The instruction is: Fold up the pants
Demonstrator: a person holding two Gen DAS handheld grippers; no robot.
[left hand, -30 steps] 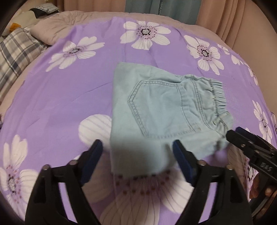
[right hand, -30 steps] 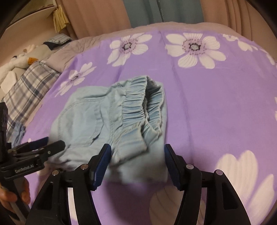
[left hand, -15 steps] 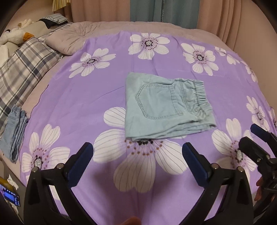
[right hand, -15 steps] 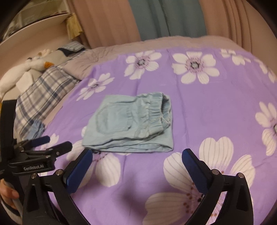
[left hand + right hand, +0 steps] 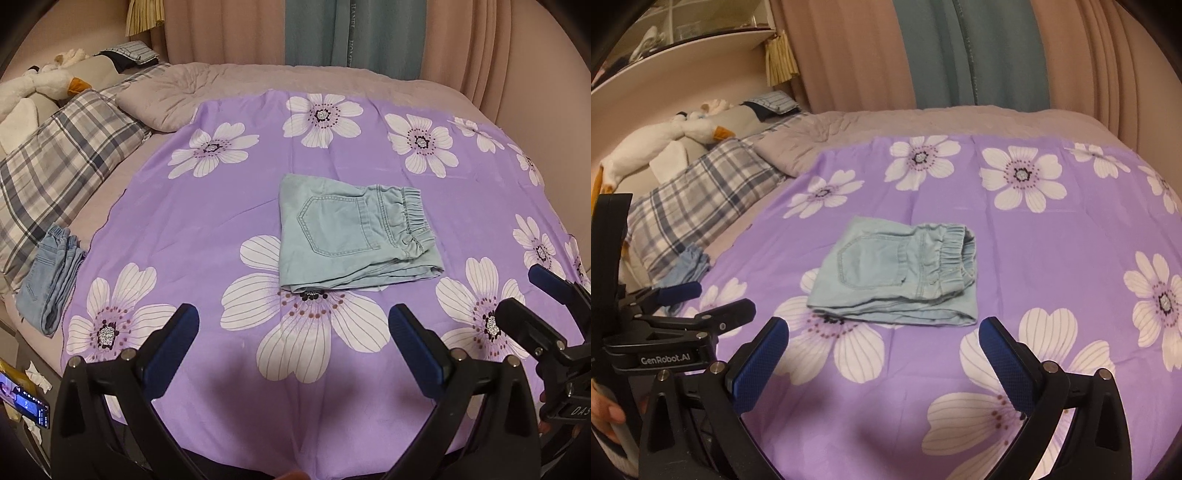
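From the left wrist camera we see our left gripper [image 5: 293,332] with its jaws spread wide and nothing between them, hanging above the purple flowered sheet [image 5: 207,229] that covers the bed. The pale blue pants [image 5: 351,236] lie folded into a compact rectangle near the middle of that sheet, back pocket facing up and the elastic waistband toward the right, well apart from the blue pads [image 5: 173,347]. The right gripper [image 5: 532,299] juts in at the right edge, also released. At the left, a second pair of jeans [image 5: 51,273] lies folded beside a plaid pillow [image 5: 62,166].

From the right wrist camera we see our right gripper [image 5: 882,347] with jaws wide apart and empty over the sheet [image 5: 1015,266]. The folded pants [image 5: 897,277] rest beyond the pads, touched by neither gripper. The left gripper [image 5: 701,299] reaches in from the left, a hand [image 5: 605,417] on its handle. A stuffed goose [image 5: 672,140] lies by the plaid pillow [image 5: 698,199].
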